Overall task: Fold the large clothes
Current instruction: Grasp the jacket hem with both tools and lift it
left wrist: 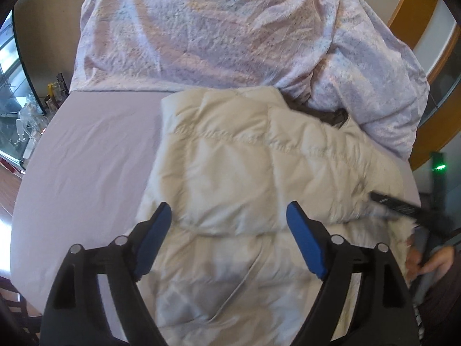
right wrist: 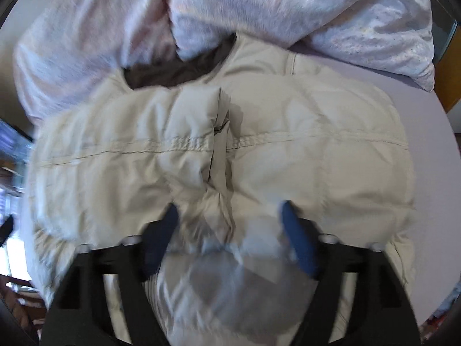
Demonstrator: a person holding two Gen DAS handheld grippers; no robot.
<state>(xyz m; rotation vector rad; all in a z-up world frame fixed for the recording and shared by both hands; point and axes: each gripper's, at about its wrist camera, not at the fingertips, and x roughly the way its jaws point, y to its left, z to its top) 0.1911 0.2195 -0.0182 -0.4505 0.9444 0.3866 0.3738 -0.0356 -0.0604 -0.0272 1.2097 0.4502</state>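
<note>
A cream quilted puffer jacket (left wrist: 259,158) lies folded on a lilac bedsheet (left wrist: 95,158), its brown lining (right wrist: 173,72) showing at the collar. My left gripper (left wrist: 229,207) hovers open over the jacket's near part, with nothing pinched between its blue pads (left wrist: 155,236). My right gripper (right wrist: 229,207) is also open, its jaws standing wide over a puffed fold of the jacket (right wrist: 201,144); that view is blurred. In the left wrist view a black finger of the right gripper (left wrist: 394,206) rests at the jacket's furry right edge, with a person's hand (left wrist: 429,262) behind it.
A crumpled pale floral duvet (left wrist: 201,28) fills the far side of the bed, bunched against the jacket's collar (right wrist: 288,8). A cluttered shelf (left wrist: 31,115) stands off the left edge. Orange wooden trim (left wrist: 415,8) and a green light (left wrist: 440,167) lie to the right.
</note>
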